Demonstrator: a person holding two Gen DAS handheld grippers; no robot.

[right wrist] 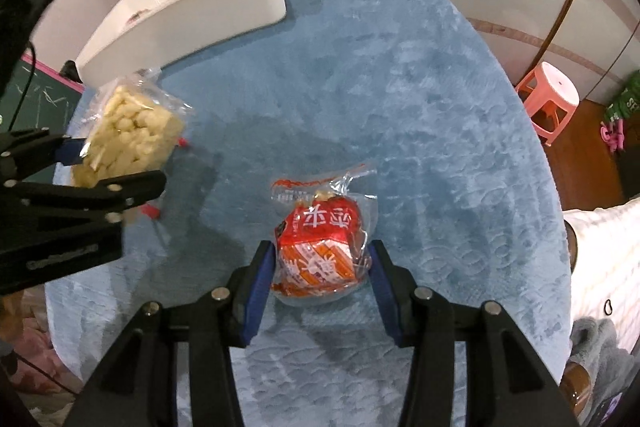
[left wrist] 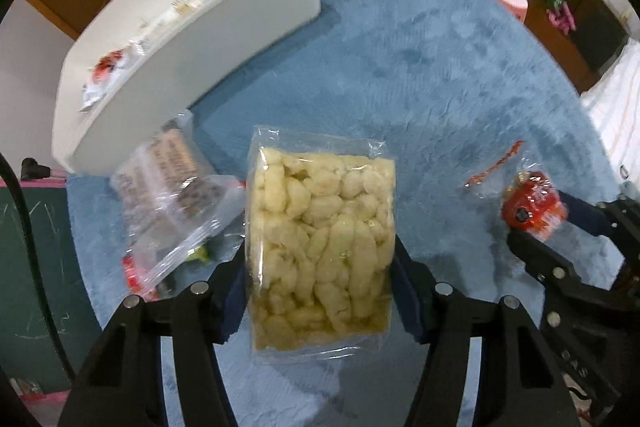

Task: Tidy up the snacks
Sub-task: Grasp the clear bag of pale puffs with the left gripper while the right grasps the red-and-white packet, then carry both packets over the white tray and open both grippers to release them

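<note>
My left gripper [left wrist: 320,263] is shut on a clear pack of pale yellow puffed snack [left wrist: 320,251] and holds it above the blue cloth; it also shows in the right wrist view [right wrist: 128,135]. My right gripper [right wrist: 322,263] is shut on a red snack packet in clear wrap [right wrist: 318,247], seen at the right of the left wrist view [left wrist: 534,207]. A white bin [left wrist: 224,39] stands at the back left with a red-and-white packet [left wrist: 106,67] inside. Several clear snack bags [left wrist: 172,195] lie beside the bin.
The blue fleece cloth [right wrist: 400,87] covers the table. A pink stool [right wrist: 548,99] stands off the table's right side. A green chalkboard [left wrist: 28,267] is at the left edge. Wooden furniture is behind the bin.
</note>
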